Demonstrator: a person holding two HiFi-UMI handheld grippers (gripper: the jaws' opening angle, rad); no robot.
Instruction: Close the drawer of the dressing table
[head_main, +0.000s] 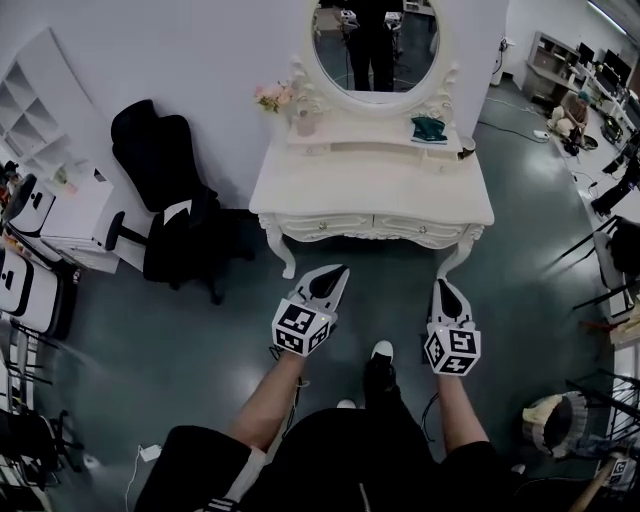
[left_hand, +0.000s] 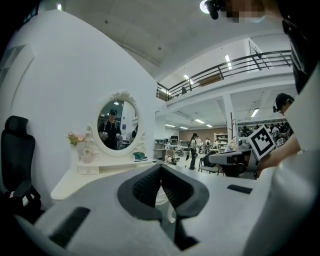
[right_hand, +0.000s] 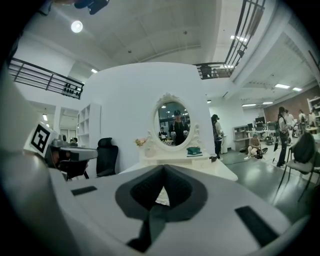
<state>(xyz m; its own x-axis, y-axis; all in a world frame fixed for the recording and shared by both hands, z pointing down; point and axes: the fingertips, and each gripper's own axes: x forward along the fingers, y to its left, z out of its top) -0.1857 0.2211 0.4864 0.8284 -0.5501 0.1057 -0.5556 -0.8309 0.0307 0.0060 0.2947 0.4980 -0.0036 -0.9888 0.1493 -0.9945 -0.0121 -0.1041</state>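
Note:
The white dressing table (head_main: 370, 190) with its oval mirror (head_main: 375, 45) stands against the wall ahead of me. Two drawer fronts, left (head_main: 322, 226) and right (head_main: 425, 229), run under its top; from above I cannot tell whether either stands out. My left gripper (head_main: 338, 271) and right gripper (head_main: 441, 285) hover over the floor just short of the table's front, both shut and empty. In the left gripper view the left gripper's (left_hand: 160, 168) tips meet, with the table (left_hand: 75, 182) to the left beyond them. The right gripper (right_hand: 163, 168) points at the table (right_hand: 220, 170), tips together.
A black office chair (head_main: 160, 185) stands left of the table, next to a white cabinet (head_main: 70, 215). Pink flowers (head_main: 275, 96) and a teal item (head_main: 428, 128) sit on the table's raised shelf. My shoe (head_main: 381, 352) is below the grippers. Chairs and a basket (head_main: 552, 420) stand at the right.

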